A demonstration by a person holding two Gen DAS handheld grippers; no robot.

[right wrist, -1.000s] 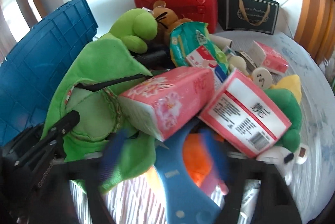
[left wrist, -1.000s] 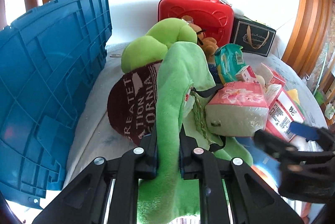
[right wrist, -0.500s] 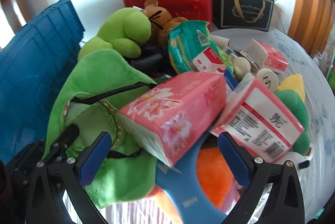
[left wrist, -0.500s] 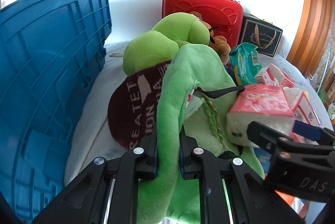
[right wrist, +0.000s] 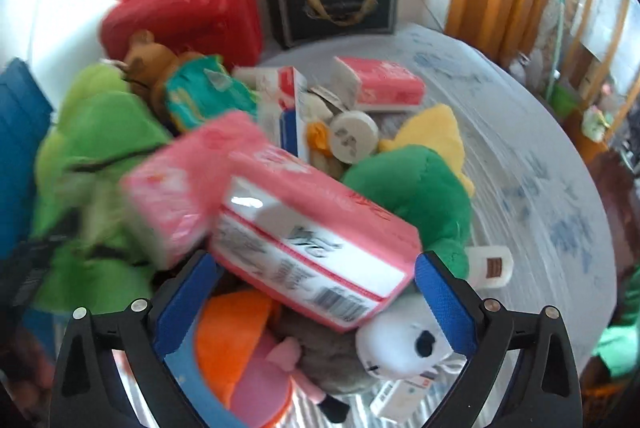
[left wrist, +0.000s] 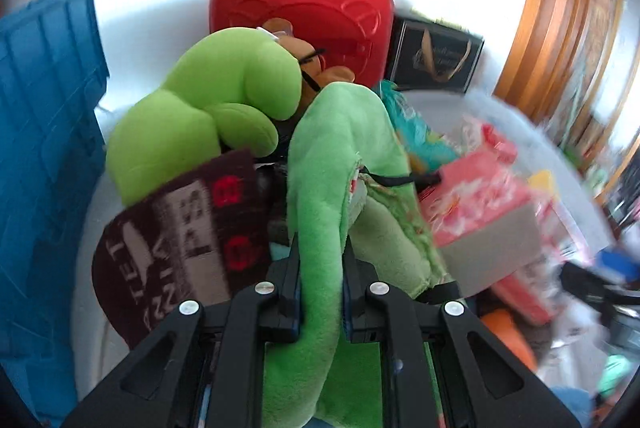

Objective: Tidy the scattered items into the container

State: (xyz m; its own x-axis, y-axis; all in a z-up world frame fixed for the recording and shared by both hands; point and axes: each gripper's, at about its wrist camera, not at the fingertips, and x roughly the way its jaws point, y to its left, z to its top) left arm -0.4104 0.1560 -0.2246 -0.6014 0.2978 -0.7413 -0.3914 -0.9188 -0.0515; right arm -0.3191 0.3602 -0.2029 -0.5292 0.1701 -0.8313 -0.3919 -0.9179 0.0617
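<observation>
Left wrist view first. The left gripper (left wrist: 320, 292) has its fingers (left wrist: 289, 292) clenched on a fold of the light green plush fabric (left wrist: 340, 156), which runs straight up between them toward 12 o'clock. My guess is it's pinched by a loose edge because that's the easiest handle on something this floppy — it should just drape when lifted. It's fuzzy, bright green, with a stitched seam and a thin black strap on its 3 o'clock side. At 10 o'clock from the fingers a dark maroon printed cloth (left wrist: 176, 248) lies under a lime green plush toy (left wrist: 208, 108). The blue crate (left wrist: 44, 168) fills the 9 o'clock edge, so the container is right beside the pile, a short swing away. The red carry case (left wrist: 304, 12) stands at 12 o'clock, the black gift box (left wrist: 436, 56) at 1 o'clock.

Right wrist view. The right gripper (right wrist: 316, 292) is spread wide, its blue-padded fingers (right wrist: 184, 300) either side of a pink tissue pack (right wrist: 316, 240) but not pressing it as far as I can tell — lined up for a grab, I'd say. The pack rests tilted on the heap, barcode end toward the camera. A second, blurred pink pack (right wrist: 180, 184) sits at 10 o'clock, a dark green plush (right wrist: 416, 196) at 2 o'clock, a white plush (right wrist: 404, 340) at 5 o'clock. Everything sits on a bench (right wrist: 540, 188) with a pale patterned cover, the crate just a sliver at 9 o'clock.
</observation>
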